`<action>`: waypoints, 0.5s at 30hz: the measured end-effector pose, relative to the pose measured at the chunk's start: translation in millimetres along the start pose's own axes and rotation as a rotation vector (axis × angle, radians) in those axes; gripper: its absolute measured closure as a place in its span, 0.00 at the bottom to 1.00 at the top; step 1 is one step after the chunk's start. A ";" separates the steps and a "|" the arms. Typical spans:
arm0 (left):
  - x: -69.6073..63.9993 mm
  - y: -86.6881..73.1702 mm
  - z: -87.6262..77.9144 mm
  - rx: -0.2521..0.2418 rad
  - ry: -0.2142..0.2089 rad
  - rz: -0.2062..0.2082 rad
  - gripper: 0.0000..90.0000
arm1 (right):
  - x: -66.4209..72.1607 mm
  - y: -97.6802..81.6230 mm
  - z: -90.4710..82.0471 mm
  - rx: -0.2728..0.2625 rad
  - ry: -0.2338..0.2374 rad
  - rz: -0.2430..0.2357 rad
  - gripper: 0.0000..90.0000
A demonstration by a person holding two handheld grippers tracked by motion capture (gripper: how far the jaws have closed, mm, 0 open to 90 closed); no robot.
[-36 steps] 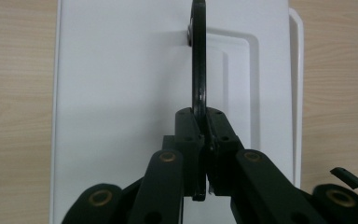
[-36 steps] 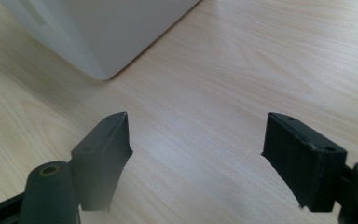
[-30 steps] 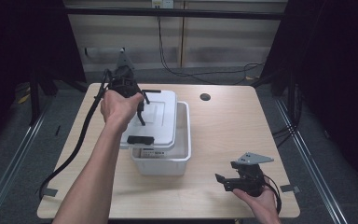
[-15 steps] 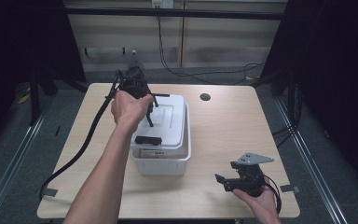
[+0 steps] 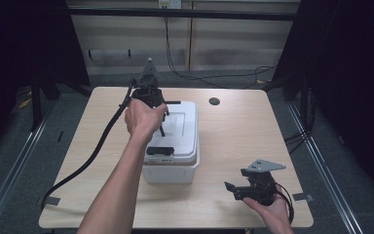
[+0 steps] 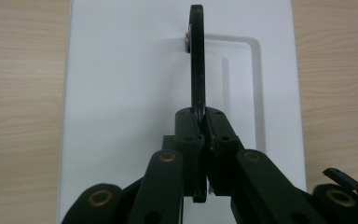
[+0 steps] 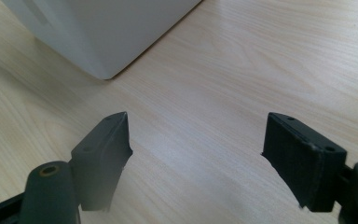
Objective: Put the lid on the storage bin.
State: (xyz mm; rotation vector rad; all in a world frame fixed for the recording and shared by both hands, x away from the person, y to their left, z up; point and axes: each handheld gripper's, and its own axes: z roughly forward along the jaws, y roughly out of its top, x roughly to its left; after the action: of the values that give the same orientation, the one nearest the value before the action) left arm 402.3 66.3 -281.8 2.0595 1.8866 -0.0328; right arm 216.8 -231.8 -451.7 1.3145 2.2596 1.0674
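Left gripper [image 6: 204, 140] clamped on thin black latch handle [image 6: 196, 60] above lid of white plastic bin [image 5: 182, 168] mid-table, right gripper [image 7: 196, 154] wide, idle on wooden table [image 5: 233, 126]; narrow edge grip could slip sideways.

your left hand [image 5: 143, 117] hides the left gripper's [image 6: 204, 140] jaws; box [image 7: 102, 32] cut off at 12 o'clock.

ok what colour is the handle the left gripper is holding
Black. The handle stands up from the white lid, clamped in the left gripper; clearest in the left gripper view.
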 end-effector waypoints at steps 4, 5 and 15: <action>-3.1 -3.0 7.3 0.002 0.008 -0.014 0.94 | 0.1 -0.4 -0.4 0.001 0.000 -0.001 0.25; -4.9 -3.1 6.8 0.009 0.010 -0.006 0.94 | 0.0 -0.3 -0.3 0.000 0.000 -0.001 0.25; -8.7 -8.5 12.0 -0.002 0.029 -0.019 0.94 | 0.7 -0.2 -0.3 0.003 0.000 -0.004 0.25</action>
State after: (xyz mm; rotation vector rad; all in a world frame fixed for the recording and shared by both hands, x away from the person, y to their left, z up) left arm 395.6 55.2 -292.9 2.0515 1.9227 -0.0056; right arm 216.1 -231.3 -451.6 1.3113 2.2644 1.0632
